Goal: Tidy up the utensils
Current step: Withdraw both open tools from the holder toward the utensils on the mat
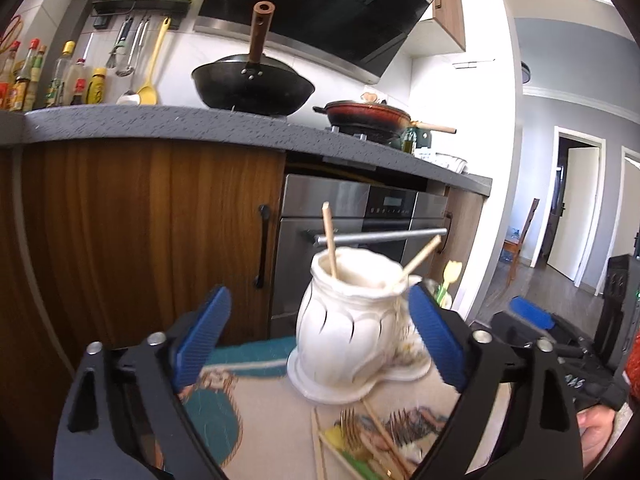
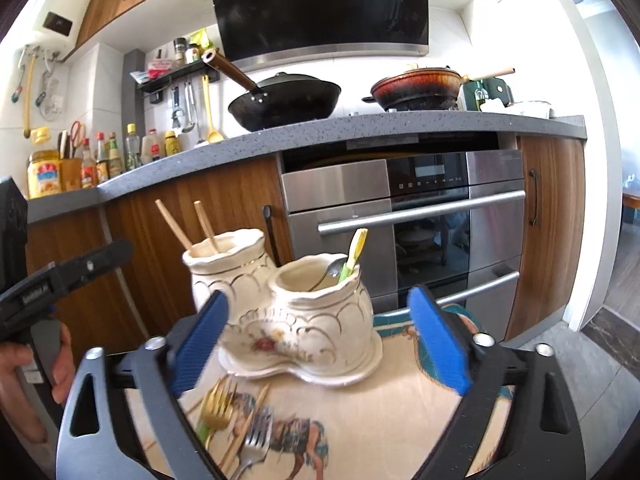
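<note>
- Utensils are split: two chopsticks [image 2: 188, 224] stand in the taller pot of the white ceramic holder [image 2: 304, 320], a spoon [image 2: 334, 270] and a yellow-green handled piece [image 2: 354, 250] in the lower pot; a gold fork [image 2: 218, 402], a silver fork [image 2: 256, 438] and more chopsticks [image 1: 320, 446] lie loose on the patterned mat [image 2: 400, 412] of the worktop, at 7 o'clock from the holder in the right wrist view
- The right gripper [image 2: 318, 332] has its jaws spread wide and holds nothing; the holder sits between them, and I cannot tell whether either pad touches it
- The left gripper [image 1: 320, 328] is likewise released and empty, with the taller pot between its pads
- Judged risk: the loose pieces overlap, so closing on one fork could drag or flick its neighbours toward the mat's edge
- A jaw swung low past the holder could catch the leaning chopsticks or nudge the holder and tip it
- The two grippers are near each other and could collide
</note>
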The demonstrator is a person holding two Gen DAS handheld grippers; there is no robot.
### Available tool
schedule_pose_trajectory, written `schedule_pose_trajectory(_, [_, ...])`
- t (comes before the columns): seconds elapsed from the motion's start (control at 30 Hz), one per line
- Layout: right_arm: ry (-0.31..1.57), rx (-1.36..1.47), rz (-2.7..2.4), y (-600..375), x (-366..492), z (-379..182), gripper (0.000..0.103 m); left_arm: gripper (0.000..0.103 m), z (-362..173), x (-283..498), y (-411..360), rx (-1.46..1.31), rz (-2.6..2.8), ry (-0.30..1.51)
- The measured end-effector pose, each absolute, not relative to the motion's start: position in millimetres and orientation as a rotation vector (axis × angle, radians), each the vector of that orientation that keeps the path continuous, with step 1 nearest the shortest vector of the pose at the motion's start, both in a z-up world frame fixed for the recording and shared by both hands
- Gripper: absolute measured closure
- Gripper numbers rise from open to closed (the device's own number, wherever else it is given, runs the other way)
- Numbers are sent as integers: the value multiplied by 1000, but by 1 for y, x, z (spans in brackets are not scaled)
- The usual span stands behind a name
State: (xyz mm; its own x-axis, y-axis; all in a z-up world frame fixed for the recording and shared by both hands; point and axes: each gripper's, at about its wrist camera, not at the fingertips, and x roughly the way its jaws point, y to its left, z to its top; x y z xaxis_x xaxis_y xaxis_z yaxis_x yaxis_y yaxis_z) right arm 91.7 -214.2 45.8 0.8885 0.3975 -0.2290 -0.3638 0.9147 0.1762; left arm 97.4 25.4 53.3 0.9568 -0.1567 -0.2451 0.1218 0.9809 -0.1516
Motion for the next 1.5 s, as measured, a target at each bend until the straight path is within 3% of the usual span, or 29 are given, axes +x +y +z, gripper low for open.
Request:
schedule_pose_trajectory(0.23, [297,152,373,-219,73,38,5,7,39,77,25,-136,-113,336])
schedule_pose_trajectory(1.0, [386,196,347,-237,60,21,5,7,-15,65,31,-49,-41,732])
schedule_pose_trajectory(1.17, [409,199,344,-237,63,18,5,18,-29,73,20,-13,-84,829])
schedule_pose_trajectory(1.27, [419,194,342,-236,64,17,5,30,-39,83,7,43,-103,885])
schedule_pose_trajectory(1.43, [426,188,341,-236,65,16,5,66,-46,101,-8,115,-133,960])
schedule_pose_trajectory(1.5, [433,181,341,-235,65,15,5,75,-47,105,-11,129,-142,982])
